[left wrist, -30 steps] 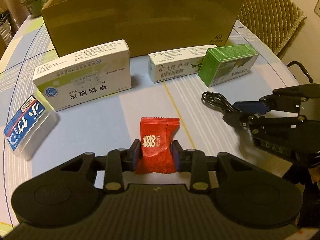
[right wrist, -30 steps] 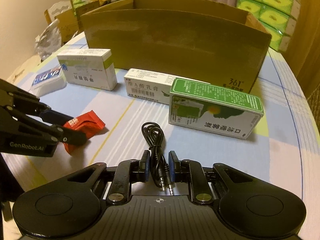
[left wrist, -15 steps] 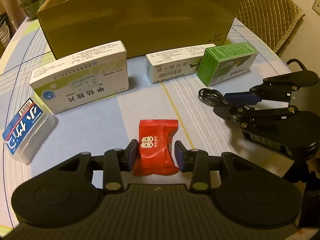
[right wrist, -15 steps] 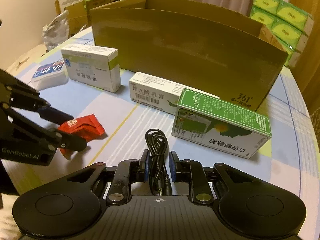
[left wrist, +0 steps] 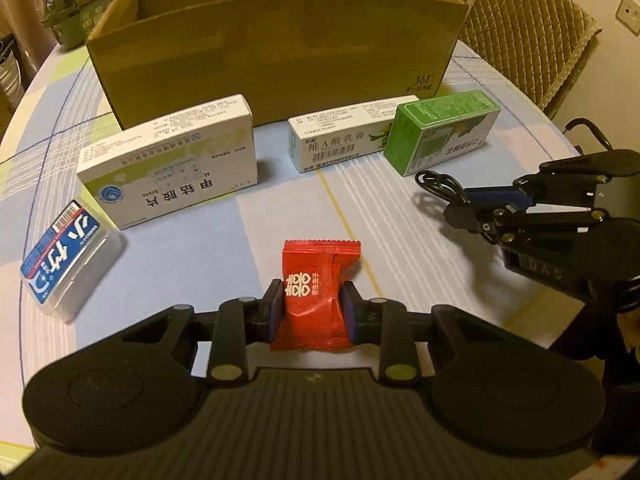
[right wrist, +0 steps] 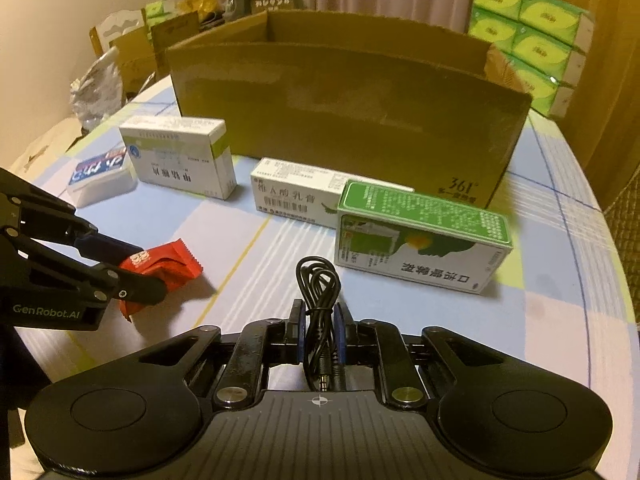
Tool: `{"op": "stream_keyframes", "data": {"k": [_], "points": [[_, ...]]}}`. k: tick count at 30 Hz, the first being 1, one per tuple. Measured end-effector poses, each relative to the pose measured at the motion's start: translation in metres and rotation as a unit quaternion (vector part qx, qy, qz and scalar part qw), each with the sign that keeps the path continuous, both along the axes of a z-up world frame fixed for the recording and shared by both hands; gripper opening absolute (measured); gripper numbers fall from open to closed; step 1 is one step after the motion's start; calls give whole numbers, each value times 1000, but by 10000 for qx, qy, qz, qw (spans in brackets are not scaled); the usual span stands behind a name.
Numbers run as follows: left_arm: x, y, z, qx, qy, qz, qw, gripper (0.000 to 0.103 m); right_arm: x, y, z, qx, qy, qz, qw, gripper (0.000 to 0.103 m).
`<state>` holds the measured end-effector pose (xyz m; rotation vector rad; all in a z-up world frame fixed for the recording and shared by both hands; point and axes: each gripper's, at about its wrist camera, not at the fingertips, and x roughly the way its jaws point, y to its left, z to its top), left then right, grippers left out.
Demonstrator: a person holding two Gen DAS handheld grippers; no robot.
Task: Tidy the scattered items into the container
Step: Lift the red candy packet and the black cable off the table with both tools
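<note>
While both claws pinch loads | left gripper (left wrist: pixel 311 310) clamps red candy packet (left wrist: pixel 316 292) | right gripper (right wrist: pixel 319 330) clamps coiled cable (right wrist: pixel 319 304) | risk: slick wrapper slips, loose loops snag cardboard box (right wrist: pixel 348 120) rim

A red candy packet (left wrist: pixel 316 295) with white characters sits pinched between blue pads. A coiled black audio cable (right wrist: pixel 320 304) is likewise clamped. Three medicine boxes stand before the open cardboard box (left wrist: pixel 276 60): white (left wrist: pixel 170 160), long white (left wrist: pixel 340 142), green (left wrist: pixel 442 130). A clear plastic case (left wrist: pixel 66 258) lies leftmost.
</note>
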<state>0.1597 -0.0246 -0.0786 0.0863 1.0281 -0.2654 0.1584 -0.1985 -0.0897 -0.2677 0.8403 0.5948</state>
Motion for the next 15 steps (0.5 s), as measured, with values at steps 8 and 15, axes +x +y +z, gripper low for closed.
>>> {"op": "stream_keyframes", "data": {"k": [8, 15], "points": [[-9, 9, 22, -28, -206, 81, 9998, 25, -9, 1, 22, 111, -186, -30, 9998, 11], [-6, 8, 44, -16, -444, 59, 9990, 25, -10, 2, 42, 186, -389, -52, 9991, 11]]}}
